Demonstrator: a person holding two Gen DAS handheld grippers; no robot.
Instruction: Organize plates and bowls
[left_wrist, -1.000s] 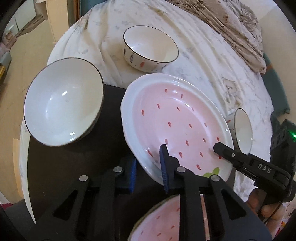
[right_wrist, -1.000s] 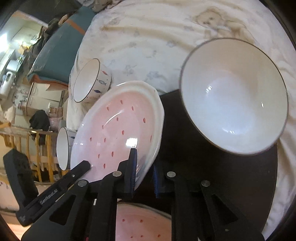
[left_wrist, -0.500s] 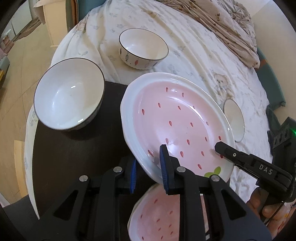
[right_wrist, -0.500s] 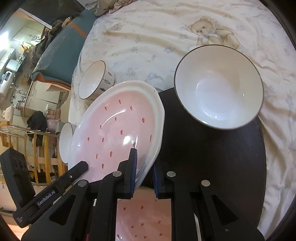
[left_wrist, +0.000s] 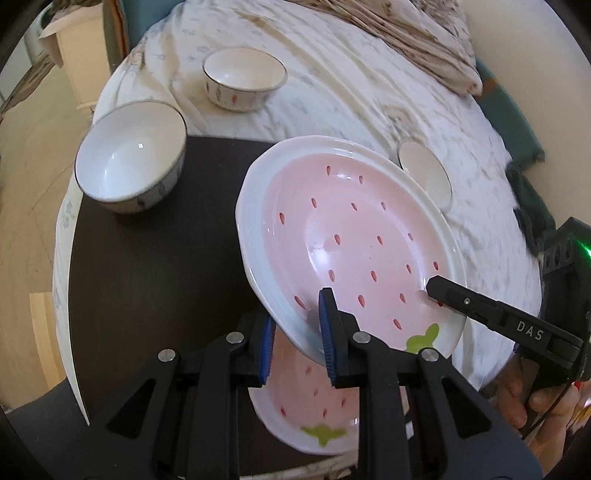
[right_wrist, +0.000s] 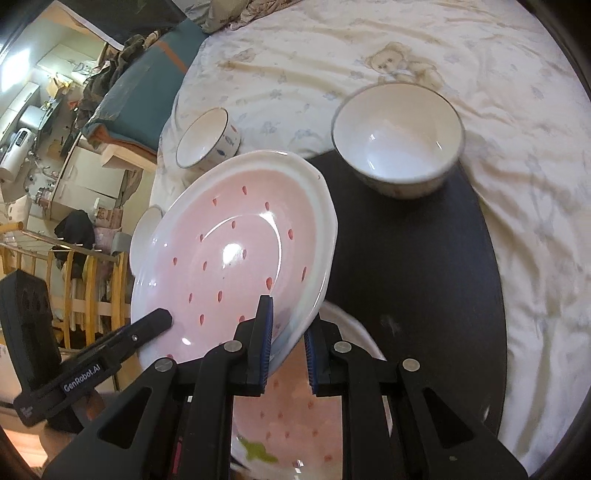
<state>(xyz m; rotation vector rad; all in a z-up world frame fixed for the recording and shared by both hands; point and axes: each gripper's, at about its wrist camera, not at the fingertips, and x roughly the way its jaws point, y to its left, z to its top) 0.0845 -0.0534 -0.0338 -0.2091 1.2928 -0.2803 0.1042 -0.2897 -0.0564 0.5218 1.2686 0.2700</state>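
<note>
Left gripper (left_wrist: 295, 341) and right gripper (right_wrist: 288, 341) both pinching opposite rim edges of the strawberry plate (left_wrist: 347, 240), held tilted above a second strawberry plate (left_wrist: 314, 413) at the dark board's (left_wrist: 155, 277) near edge. Large white bowl (left_wrist: 129, 162) at board's far corner. Small bowls (left_wrist: 243, 79) beyond, on the bedsheet (left_wrist: 351, 92).

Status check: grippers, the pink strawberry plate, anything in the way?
Left gripper and right gripper both shut on the pink strawberry-pattern plate, held tilted above the dark round table. Matching second plate lies beneath. Large white bowl stands clear.
</note>
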